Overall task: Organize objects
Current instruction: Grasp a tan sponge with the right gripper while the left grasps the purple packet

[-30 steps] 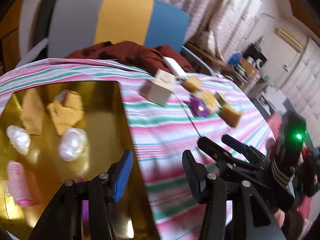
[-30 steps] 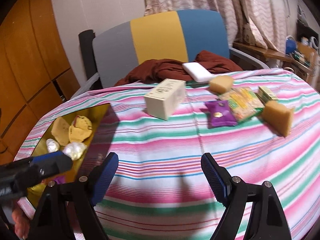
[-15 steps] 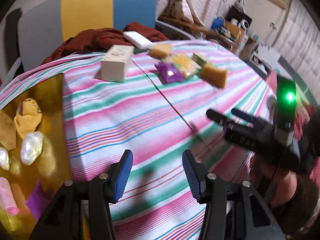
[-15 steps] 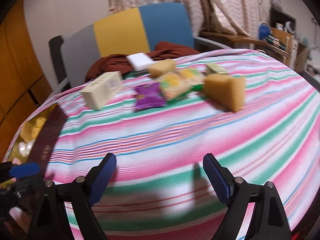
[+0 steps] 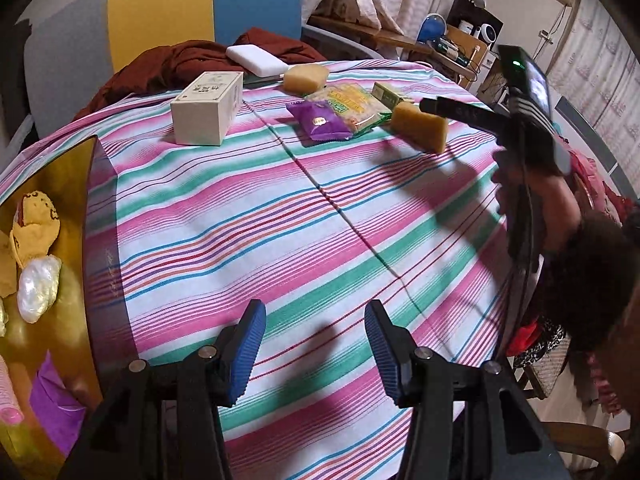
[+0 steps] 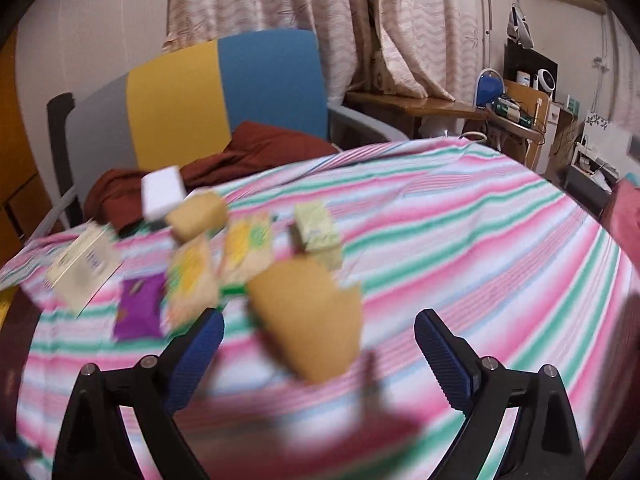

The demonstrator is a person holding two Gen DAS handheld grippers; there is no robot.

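On the striped tablecloth (image 5: 280, 216) lie a cream box (image 5: 208, 108), a purple packet (image 5: 320, 120), a yellow-green snack pack (image 5: 352, 104), a small green box (image 5: 390, 94) and two tan sponges, one far (image 5: 306, 78) and one near (image 5: 420, 128). My left gripper (image 5: 314, 344) is open and empty over bare cloth. My right gripper (image 6: 318, 340) is open, with the near tan sponge (image 6: 308, 320) just ahead between its fingers, untouched. It also shows in the left wrist view (image 5: 460, 110) beside that sponge.
A gold tray (image 5: 68, 176) at the left holds yellow cloths, shiny white pieces, a pink roller and a purple packet. A white pad (image 5: 256, 60) and a maroon cloth (image 5: 180, 64) lie at the table's far edge by a chair (image 5: 200, 12).
My right gripper has moved forward and right to the near tan sponge. My left gripper has swung away from the gold tray toward the table's middle.
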